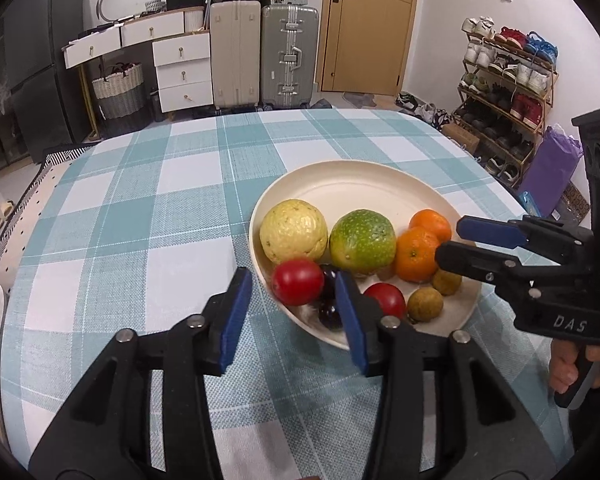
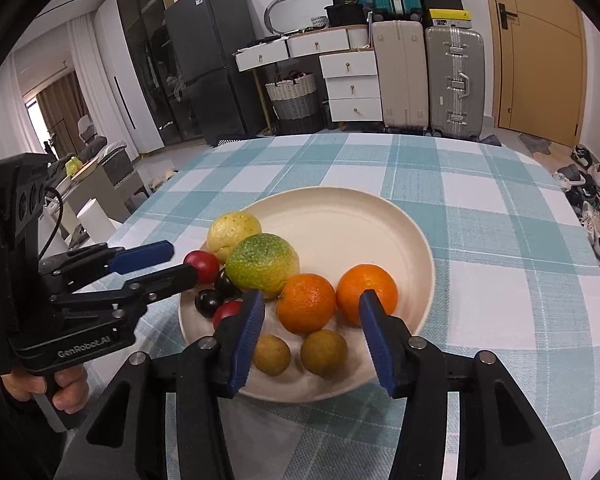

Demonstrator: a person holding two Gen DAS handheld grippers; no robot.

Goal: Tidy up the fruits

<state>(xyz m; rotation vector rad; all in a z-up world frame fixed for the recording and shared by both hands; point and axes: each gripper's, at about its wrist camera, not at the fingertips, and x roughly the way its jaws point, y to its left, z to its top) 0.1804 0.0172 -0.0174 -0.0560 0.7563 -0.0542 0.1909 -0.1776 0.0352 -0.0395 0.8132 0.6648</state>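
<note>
A cream plate (image 2: 400, 216) sits on the checked tablecloth (image 1: 140, 200), all fruit crowded at its near rim; the left gripper (image 1: 292, 312) hangs wide apart beside a red tomato (image 1: 297, 281), gripping nothing; the right gripper (image 2: 312, 340) spreads wide over two oranges (image 2: 306, 303), also empty.

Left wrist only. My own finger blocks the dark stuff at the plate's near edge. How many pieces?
Observer: Two dark plums, touching, between the two red fruits.
Operator: Right gripper is side-on here. Open?
Observer: Yes. The right gripper has its jaws wide apart with nothing between them, over the plate.
Operator: Anything past the table's left edge?
Observer: A white cylinder stands on the floor beside the table.
</note>
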